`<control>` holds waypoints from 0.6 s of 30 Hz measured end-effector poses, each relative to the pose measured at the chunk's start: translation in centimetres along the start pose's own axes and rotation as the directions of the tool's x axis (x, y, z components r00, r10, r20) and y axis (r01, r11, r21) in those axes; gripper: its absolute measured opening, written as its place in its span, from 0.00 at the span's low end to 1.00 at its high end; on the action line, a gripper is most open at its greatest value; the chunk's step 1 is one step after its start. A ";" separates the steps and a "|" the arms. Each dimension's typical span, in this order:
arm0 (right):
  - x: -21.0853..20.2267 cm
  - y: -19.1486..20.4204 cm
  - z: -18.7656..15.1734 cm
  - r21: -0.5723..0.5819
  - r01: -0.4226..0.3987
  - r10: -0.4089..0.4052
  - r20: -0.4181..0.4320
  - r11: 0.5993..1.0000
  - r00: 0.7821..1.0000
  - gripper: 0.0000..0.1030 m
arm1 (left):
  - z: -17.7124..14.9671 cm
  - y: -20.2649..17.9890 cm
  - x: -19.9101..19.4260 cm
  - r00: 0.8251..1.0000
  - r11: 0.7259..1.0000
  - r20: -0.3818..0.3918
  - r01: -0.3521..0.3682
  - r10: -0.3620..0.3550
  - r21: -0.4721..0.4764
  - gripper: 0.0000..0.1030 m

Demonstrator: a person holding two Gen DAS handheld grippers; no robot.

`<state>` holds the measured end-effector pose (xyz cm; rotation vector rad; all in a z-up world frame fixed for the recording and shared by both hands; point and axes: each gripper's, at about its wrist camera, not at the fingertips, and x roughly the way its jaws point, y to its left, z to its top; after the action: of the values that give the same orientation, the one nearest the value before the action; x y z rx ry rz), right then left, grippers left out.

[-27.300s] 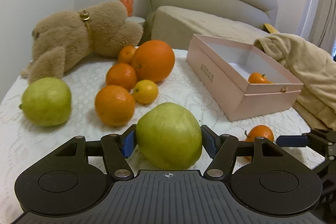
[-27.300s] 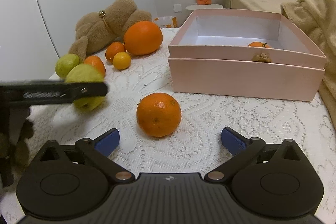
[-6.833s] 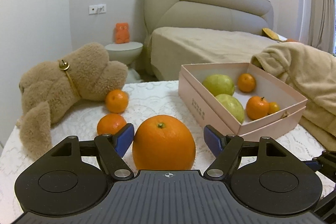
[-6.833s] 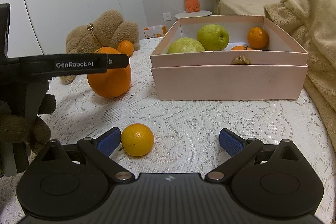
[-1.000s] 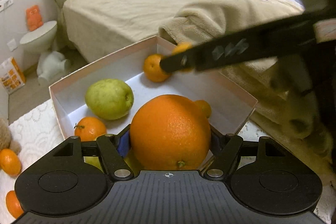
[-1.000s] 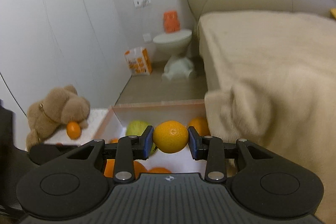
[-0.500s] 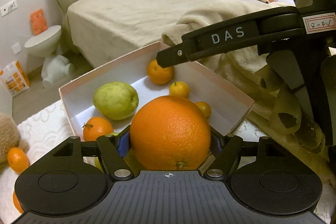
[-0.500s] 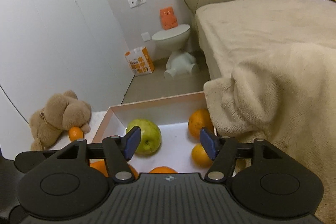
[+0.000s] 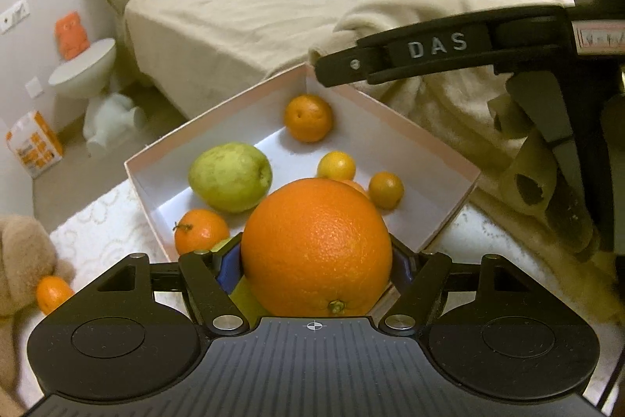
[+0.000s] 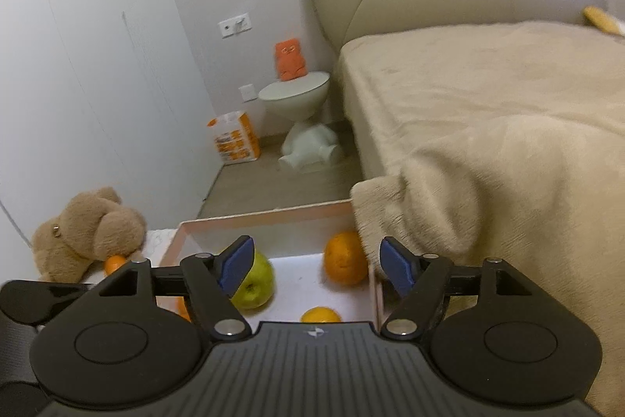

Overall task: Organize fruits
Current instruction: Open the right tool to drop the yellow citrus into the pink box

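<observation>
Holding a large orange [image 9: 316,247] between its blue pads, the left gripper [image 9: 314,268] stands over the near edge of the pink box [image 9: 449,159], and its jaws are spread wide around the fruit. The orange hides part of the box floor behind it.

Inside the box lie a green pear [image 9: 230,176] on the left, a mandarin with a stem [image 9: 200,230] near it, a round orange [image 9: 308,118] in the far corner, a small yellow citrus [image 9: 336,165] in the middle and a small orange fruit [image 9: 386,190] on the right. A second greenish fruit shows only a little, under the left gripper's pad.

The right gripper [image 10: 315,262] has just been opening its jaws, and nothing is between them; they stand apart over the far right part of the box. In the left wrist view one of its black fingers [image 9: 429,55], marked DAS, crosses above the far corner of the box.

A beige blanket [image 10: 488,190] hangs over the far right side of the box and touches its rim. A brown teddy bear [image 10: 84,231] lies on the lace cloth [image 9: 101,233] to the left of the box, with a small orange [image 9: 52,294] just beside it. Farther away stand a bed [image 10: 488,73], a white side table [image 10: 297,96] with an orange toy [image 10: 290,59] on it, and an orange and white pack [image 10: 234,139] on the floor.
</observation>
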<state>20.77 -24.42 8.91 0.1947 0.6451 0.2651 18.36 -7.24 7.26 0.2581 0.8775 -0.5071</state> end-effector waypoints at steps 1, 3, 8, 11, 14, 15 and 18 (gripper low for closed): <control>-0.1 0.0 0.0 0.001 0.003 -0.003 0.008 1.000 1.000 0.71 | 0.0 0.3 -0.1 1.000 1.000 0.008 0.012 -0.011 -0.026 0.75; -0.3 -0.1 0.1 0.010 -0.005 0.005 0.016 1.000 1.000 0.73 | 0.0 1.0 0.0 0.998 0.993 0.029 0.050 -0.047 -0.104 0.75; -0.8 0.0 0.4 0.017 -0.013 0.013 0.023 1.000 1.000 0.75 | 0.6 -0.8 1.0 0.998 0.998 0.011 -0.057 0.057 -0.035 0.74; -0.9 0.1 0.4 0.007 -0.001 0.001 0.022 1.000 1.000 0.76 | 0.7 -2.3 1.3 0.998 0.997 -0.016 -0.068 0.068 0.038 0.74; -0.7 0.4 0.4 -0.006 0.038 -0.038 0.002 0.999 0.999 0.76 | 1.3 -2.7 1.4 0.993 0.994 -0.053 -0.100 0.102 0.042 0.75; -0.6 0.5 0.4 -0.011 0.053 -0.054 -0.009 0.999 0.999 0.76 | 1.5 -2.7 1.5 0.991 0.993 -0.069 -0.110 0.113 0.048 0.75; -0.7 0.6 0.5 -0.009 0.060 -0.060 -0.024 0.998 0.998 0.76 | 1.8 -2.7 1.4 0.989 0.993 -0.099 -0.105 0.109 0.051 0.75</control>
<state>20.41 -24.14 9.87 0.1645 0.6723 0.2124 18.90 -10.74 7.30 0.3732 0.9469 -0.4170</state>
